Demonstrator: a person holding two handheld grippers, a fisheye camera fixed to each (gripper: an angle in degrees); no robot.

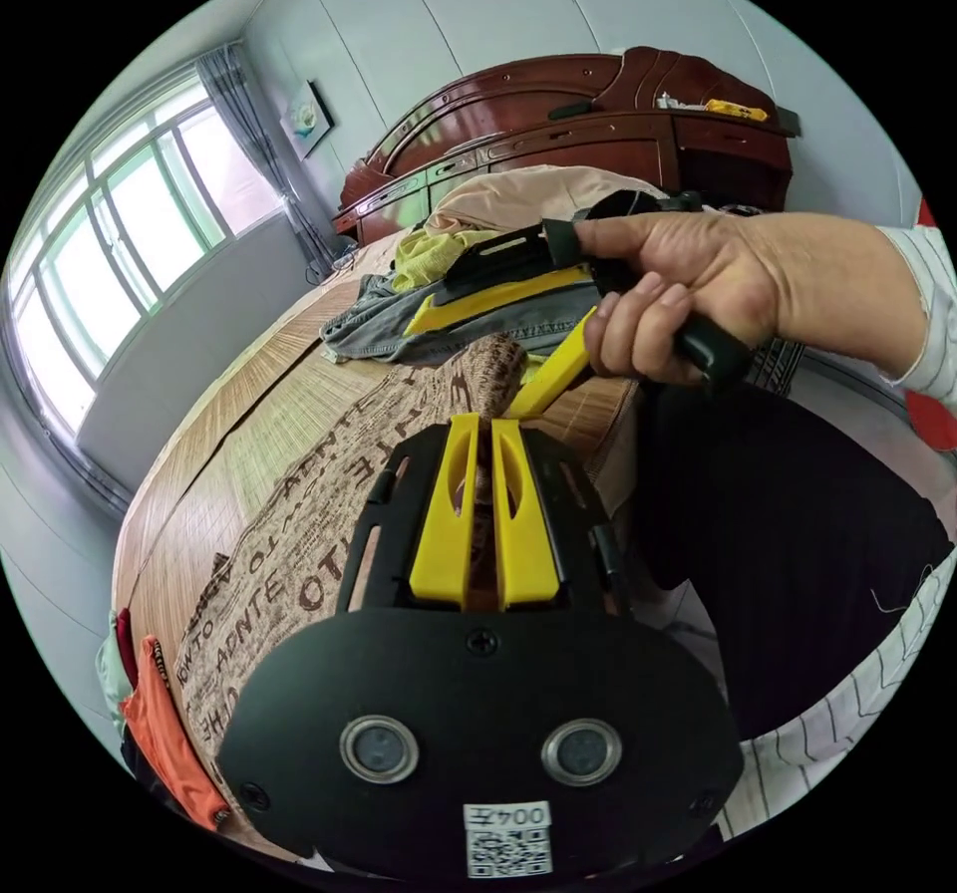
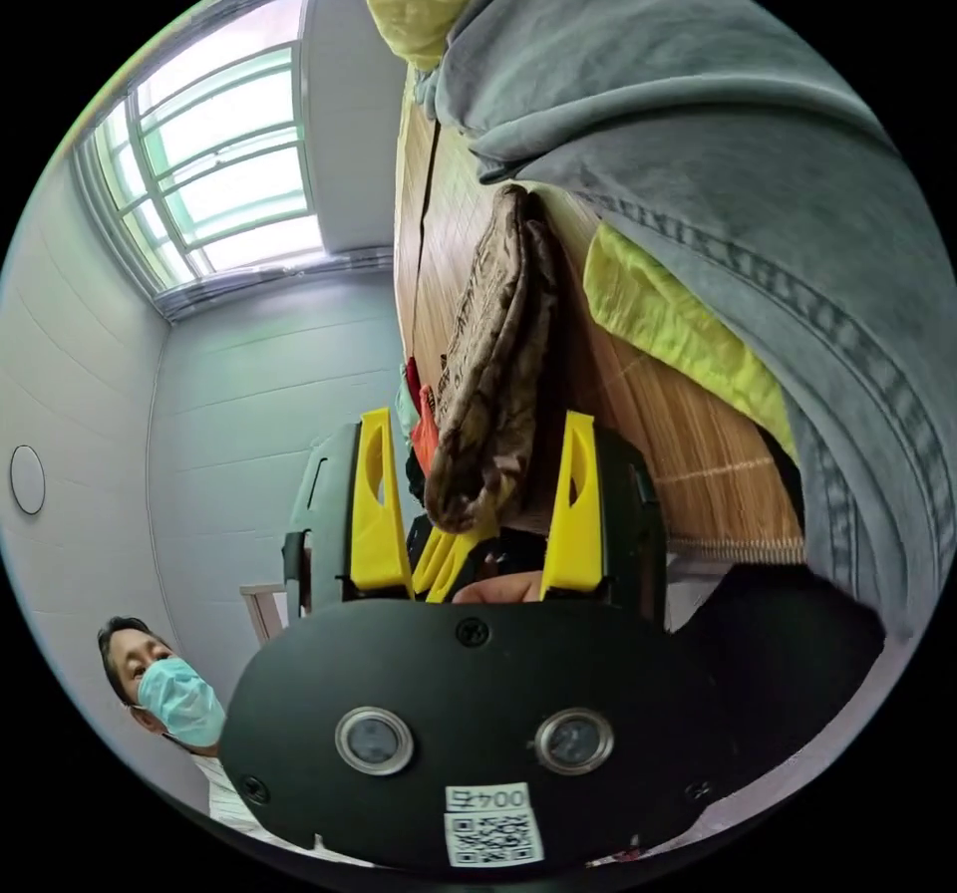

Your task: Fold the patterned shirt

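On the bed: we see a woven mat (image 1: pixel 229 415) with the patterned shirt (image 1: pixel 299 534) stretched along it, brown with pale lettering.
Left claw (image 1: pixel 483 435): we see its two yellow jaws nearly together, with a fold of the shirt's brown cloth showing in the slit between them; we cannot tell whether both jaws press on it.
Right claw (image 2: pixel 474 454): we see its jaws wide apart, with a bunched edge of the shirt (image 2: pixel 493 355) hanging between them, apart from both.
Hand (image 1: pixel 688 285): it grips the right claw's black handle, just beyond the left claw.
Pile: a grey denim garment (image 1: pixel 399 320), a yellow-green garment (image 1: pixel 434 255) and a peach one (image 1: pixel 528 195) lie heaped past the shirt, near the dark wooden headboard (image 1: pixel 558 126).
Near edge: an orange garment (image 1: pixel 164 744) hangs off the mat.
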